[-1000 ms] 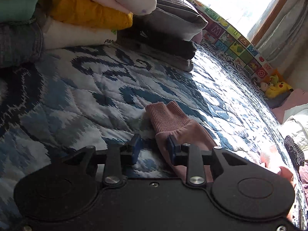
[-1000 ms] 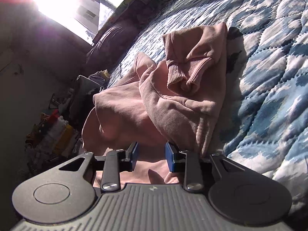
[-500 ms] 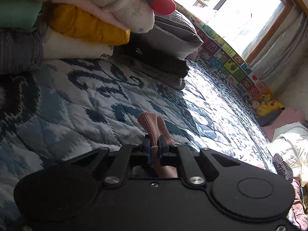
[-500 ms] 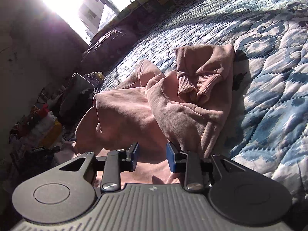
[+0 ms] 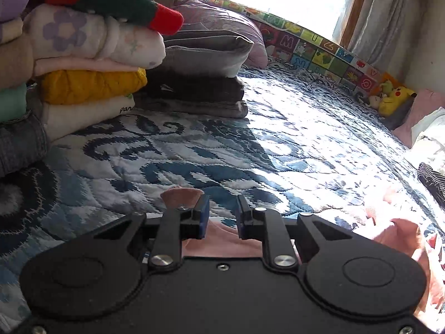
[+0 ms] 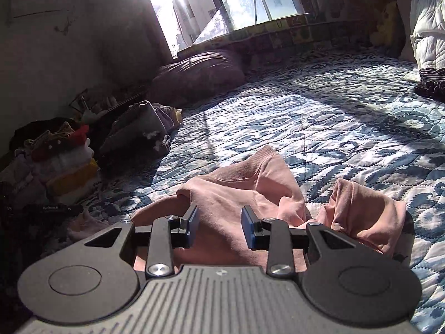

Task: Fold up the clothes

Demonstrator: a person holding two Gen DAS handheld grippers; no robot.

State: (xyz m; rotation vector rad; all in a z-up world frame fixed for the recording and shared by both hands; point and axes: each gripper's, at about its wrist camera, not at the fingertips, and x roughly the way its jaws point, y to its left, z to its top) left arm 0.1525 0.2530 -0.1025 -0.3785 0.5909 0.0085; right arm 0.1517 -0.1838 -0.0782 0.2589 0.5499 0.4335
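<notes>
A pink sweatshirt lies crumpled on the blue patterned quilt. In the right wrist view it bunches just ahead of and under my right gripper, which stands open above the cloth. In the left wrist view my left gripper is open too, with pink fabric beneath its jaws and a ribbed cuff poking up just left of its left finger. More of the pink garment shows at the lower right.
A tall stack of folded clothes and folded grey and dark garments stand at the back left. A colourful alphabet mat lines the window side. Plush toys and white bedding sit at the far right.
My left gripper shut on the ribbed cuff half a second ago and has now opened; the cuff lies beside its left finger. The right gripper stayed open while its view swung up over the garment.
</notes>
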